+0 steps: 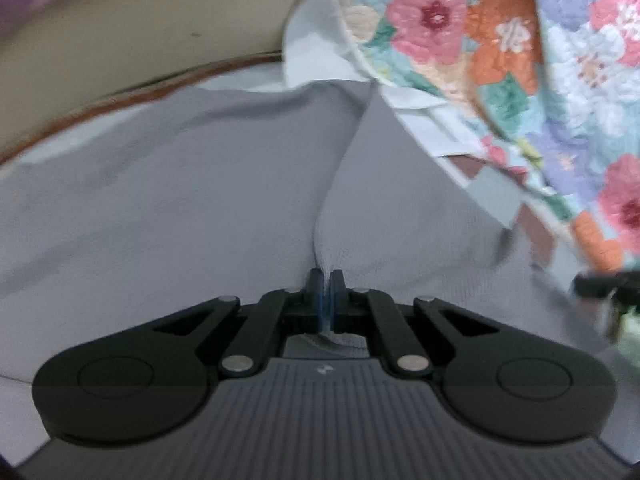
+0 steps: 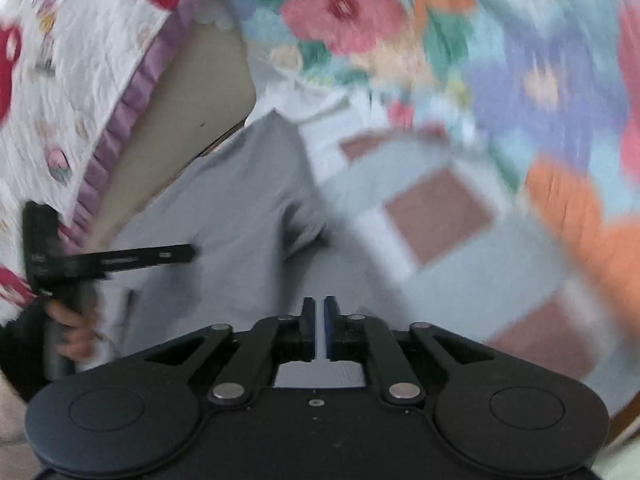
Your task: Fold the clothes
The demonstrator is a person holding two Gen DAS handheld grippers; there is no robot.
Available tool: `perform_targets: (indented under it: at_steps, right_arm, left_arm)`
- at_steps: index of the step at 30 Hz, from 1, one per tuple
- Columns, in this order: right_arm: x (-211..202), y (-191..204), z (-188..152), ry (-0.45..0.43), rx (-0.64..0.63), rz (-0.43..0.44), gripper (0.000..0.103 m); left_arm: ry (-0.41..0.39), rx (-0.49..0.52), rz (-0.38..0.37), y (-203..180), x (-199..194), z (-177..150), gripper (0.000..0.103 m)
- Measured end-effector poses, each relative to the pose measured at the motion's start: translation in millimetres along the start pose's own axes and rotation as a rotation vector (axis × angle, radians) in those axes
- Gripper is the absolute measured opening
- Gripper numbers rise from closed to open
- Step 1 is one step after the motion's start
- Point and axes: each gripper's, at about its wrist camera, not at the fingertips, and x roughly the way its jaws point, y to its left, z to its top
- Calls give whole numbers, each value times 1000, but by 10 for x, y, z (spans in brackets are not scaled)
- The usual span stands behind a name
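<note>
Grey garment (image 1: 200, 208) pinched in left claw (image 1: 326, 292), blurred

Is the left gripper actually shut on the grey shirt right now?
Shut on it. The left gripper has its jaws pressed together with a ridge of the pale grey knit garment pinched between them.

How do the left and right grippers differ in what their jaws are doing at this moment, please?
The left gripper has its jaws pinched on a ridge of the grey garment; the right gripper shows a thin gap with no cloth visible between its jaws. Both hover over that grey garment, near the floral quilt.
</note>
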Motion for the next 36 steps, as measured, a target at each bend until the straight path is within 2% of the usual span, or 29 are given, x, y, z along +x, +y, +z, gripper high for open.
perform_targets:
  at_steps: [1, 3, 4, 5, 6, 7, 9, 10, 14, 15, 16, 17, 20, 24, 25, 26, 28, 31, 32, 33, 34, 35, 36]
  right_arm:
    - [17, 69, 46, -6, -107, -35, 15]
    - [120, 182, 89, 6, -294, -74, 47]
    - [194, 218, 97, 17, -356, -79, 47]
    - [267, 238, 105, 25, -400, -76, 47]
    - [333, 238, 121, 33, -425, -74, 47]
    - [377, 236, 139, 38, -435, -71, 47]
    - [438, 255, 168, 38, -446, -57, 47]
    - [467, 277, 175, 40, -460, -56, 47]
    - [600, 393, 147, 50, -592, -89, 44]
    - [606, 403, 148, 45, -607, -90, 34]
    - [599, 399, 157, 45, -601, -94, 25]
    - [590, 392, 170, 50, -585, -100, 13]
    - [499, 324, 201, 20, -485, -87, 12]
    - [519, 114, 243, 29, -339, -78, 14]
    - [528, 47, 258, 33, -293, -67, 15]
    - [534, -13, 266, 31, -250, -61, 19]
    - [543, -121, 265, 18, -167, -37, 20]
    - [506, -281, 247, -10, -17, 4, 19]
    - [489, -328, 225, -20, 24, 12, 16]
    - [474, -352, 204, -27, 35, 9, 13]
    - [462, -346, 185, -29, 17, -8, 12]
    - [450, -334, 177, -31, -1, -35, 12]
    - [434, -331, 182, -35, -6, -69, 11]
  left_arm:
    - [-25, 19, 37, -10, -41, 7, 4]
    - [-106, 54, 55, -102, -200, 26, 8]
    - [-149, 72, 33, -169, -296, 28, 12]
    - [-177, 95, -15, -262, -372, 17, 27]
    - [-189, 121, -62, -368, -411, 1, 46]
    - [-200, 148, -109, -475, -450, -15, 50]
    - [-185, 244, -182, -730, -436, -92, 50]
    - [-169, 303, -195, -856, -390, -153, 50]
    - [-74, 435, -138, -1177, -55, -380, 48]
    - [-49, 465, -121, -1253, 35, -435, 17]
    - [-39, 478, -116, -1293, 73, -465, 4]
    - [-46, 472, -129, -1286, 42, -462, 5]
    - [-69, 452, -165, -1267, -48, -456, 5]
    - [-104, 443, -226, -1197, -178, -452, 5]
    - [-102, 439, -246, -1179, -187, -453, 5]
    - [-93, 443, -248, -1180, -188, -469, 5]
    - [-69, 458, -252, -1190, -177, -507, 5]
    - [-8, 486, -205, -1248, -83, -580, 22]
    - [-2, 488, -194, -1246, -75, -599, 32]
    - [-3, 487, -187, -1234, -82, -612, 37]
    - [-13, 476, -186, -1203, -108, -609, 41]
    - [-19, 458, -181, -1159, -136, -597, 49]
    - [-22, 436, -178, -1098, -164, -579, 51]
